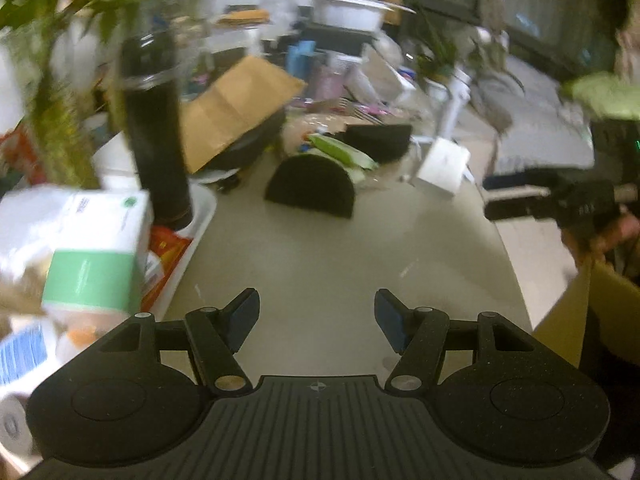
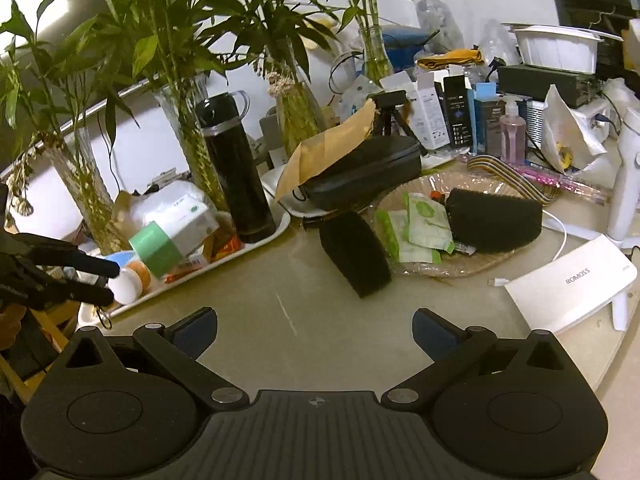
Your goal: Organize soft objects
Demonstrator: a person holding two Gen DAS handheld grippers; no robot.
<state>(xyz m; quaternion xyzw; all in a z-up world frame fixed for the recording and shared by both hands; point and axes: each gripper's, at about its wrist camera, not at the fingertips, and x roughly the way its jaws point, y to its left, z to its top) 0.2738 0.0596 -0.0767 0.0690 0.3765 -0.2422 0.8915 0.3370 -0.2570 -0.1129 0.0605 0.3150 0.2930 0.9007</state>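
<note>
Left wrist view motion-blurred, black foam block (image 1: pixel 311 187) on counter (image 1: pixel 320 264) half cut off by wrappers; both grippers' jaws wide, empty.

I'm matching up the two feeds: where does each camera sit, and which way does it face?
Left wrist: on the left gripper, jaws open, facing across the beige table at a black half-round foam piece; right gripper at right.
Right wrist: on the right gripper, jaws open, facing plants; left gripper at left.
Shared: foam piece, tall black flask.
</note>
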